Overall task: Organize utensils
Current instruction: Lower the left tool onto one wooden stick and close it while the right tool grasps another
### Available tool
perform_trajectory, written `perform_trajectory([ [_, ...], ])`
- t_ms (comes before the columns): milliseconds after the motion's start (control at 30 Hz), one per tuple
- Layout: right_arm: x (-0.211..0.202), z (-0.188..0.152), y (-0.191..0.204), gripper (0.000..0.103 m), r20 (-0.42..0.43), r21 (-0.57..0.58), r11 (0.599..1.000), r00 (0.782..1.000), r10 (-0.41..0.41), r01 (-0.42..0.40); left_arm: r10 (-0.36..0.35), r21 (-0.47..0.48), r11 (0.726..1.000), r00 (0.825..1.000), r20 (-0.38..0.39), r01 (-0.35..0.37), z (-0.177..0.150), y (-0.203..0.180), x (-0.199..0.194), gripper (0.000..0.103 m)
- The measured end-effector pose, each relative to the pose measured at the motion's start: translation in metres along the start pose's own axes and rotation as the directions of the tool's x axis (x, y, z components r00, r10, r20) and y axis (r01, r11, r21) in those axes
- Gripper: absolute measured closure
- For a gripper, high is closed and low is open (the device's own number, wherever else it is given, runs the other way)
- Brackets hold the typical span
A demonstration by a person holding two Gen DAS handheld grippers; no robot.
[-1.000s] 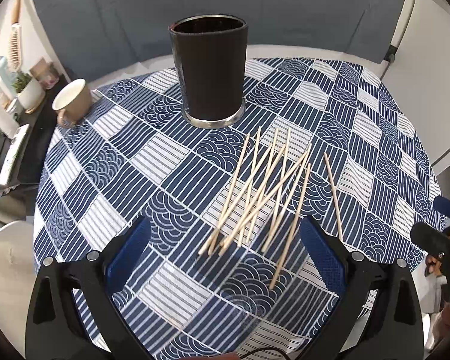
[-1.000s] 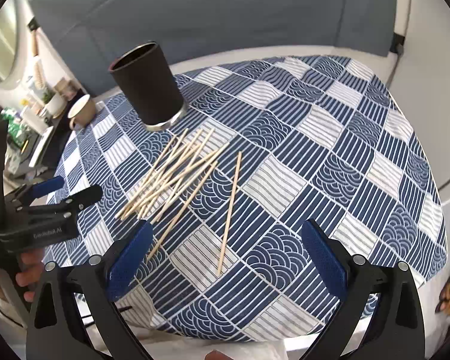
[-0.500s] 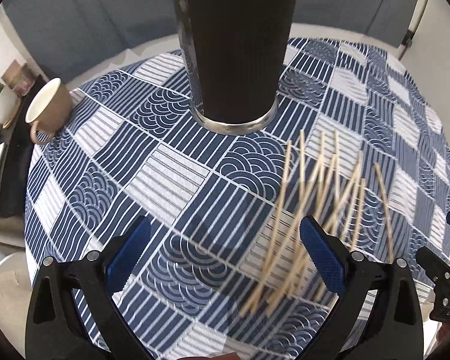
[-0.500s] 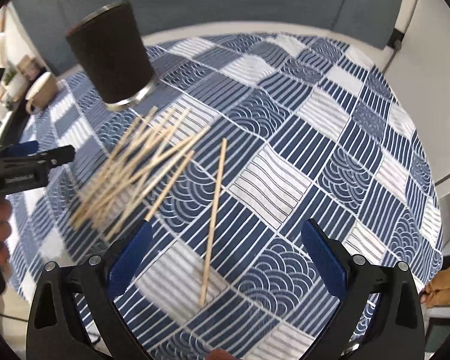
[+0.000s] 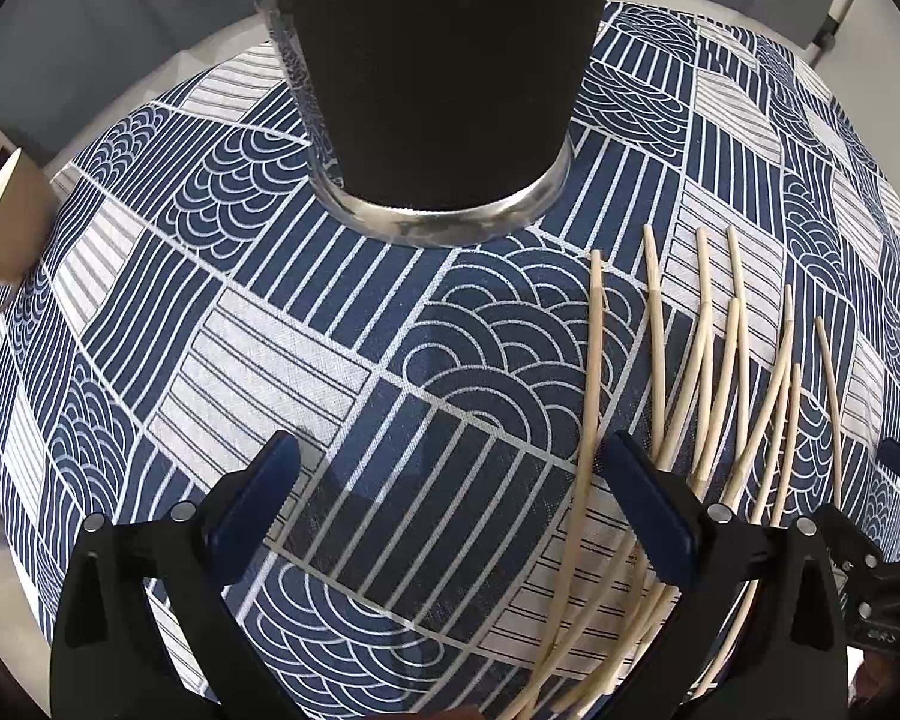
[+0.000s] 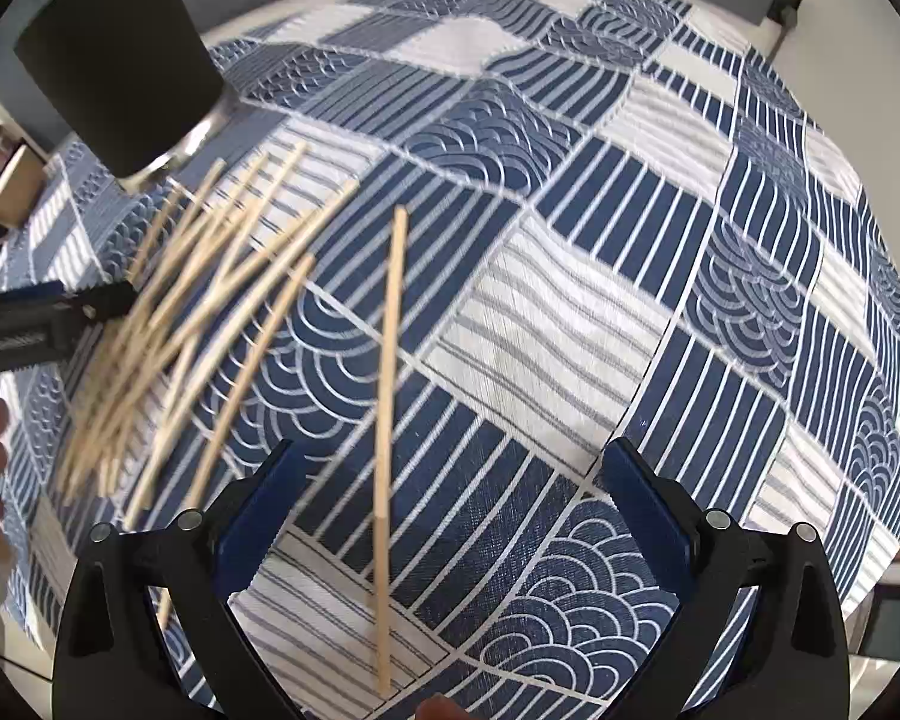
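Left wrist view: left gripper (image 5: 450,480) gaped wide, empty; black holder (image 5: 432,72) stood straight ahead, chopsticks (image 5: 720,372) beside its right finger.
Right wrist view: right gripper (image 6: 450,486) spread open; single chopstick (image 6: 390,396) lay between fingers.

The right tool (image 6: 450,516) hangs spread wide, straddling a lone chopstick (image 6: 390,396) on the tablecloth (image 6: 600,324).

Bright even daylight, strong fisheye bending at edges, chopsticks (image 6: 210,312) motion-blurred.

Holder (image 5: 438,60) rim cut off — chopstick pile (image 6: 198,312) motion-blurred.
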State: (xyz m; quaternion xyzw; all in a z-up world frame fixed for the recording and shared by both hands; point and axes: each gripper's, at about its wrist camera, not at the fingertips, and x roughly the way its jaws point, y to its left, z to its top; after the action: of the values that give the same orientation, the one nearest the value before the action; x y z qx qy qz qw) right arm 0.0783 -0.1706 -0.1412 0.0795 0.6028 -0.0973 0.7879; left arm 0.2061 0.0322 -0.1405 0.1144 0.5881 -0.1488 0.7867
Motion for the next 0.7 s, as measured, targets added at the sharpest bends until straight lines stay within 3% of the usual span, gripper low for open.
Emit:
perform_trajectory([
  [67, -0.001, -0.002, 0.002, 0.007, 0.013, -0.017, 1.000, 1.000, -0.005, 0.006, -0.001, 0.010, 1.000, 1.000, 0.008, 0.001, -0.001, 0.001, -0.003, 0.004],
  [567, 0.011, 0.027, 0.000, 0.007, -0.132, -0.033, 0.999, 0.991, -0.001, -0.003, -0.006, 0.009, 1.000, 0.999, 0.045, 0.006, -0.007, 0.006, -0.008, 0.005],
  [633, 0.010, 0.032, -0.004, 0.016, -0.126, -0.043, 0.999, 0.992, 0.000, -0.006, -0.009, 0.014, 1.000, 0.999, 0.045, 0.008, -0.007, 0.007, -0.009, 0.009],
  [700, 0.005, 0.034, -0.010, 0.039, -0.102, -0.063, 0.998, 0.995, 0.006, -0.012, -0.010, 0.017, 1.000, 0.999, 0.050, 0.009, -0.006, 0.006, -0.008, 0.017],
])
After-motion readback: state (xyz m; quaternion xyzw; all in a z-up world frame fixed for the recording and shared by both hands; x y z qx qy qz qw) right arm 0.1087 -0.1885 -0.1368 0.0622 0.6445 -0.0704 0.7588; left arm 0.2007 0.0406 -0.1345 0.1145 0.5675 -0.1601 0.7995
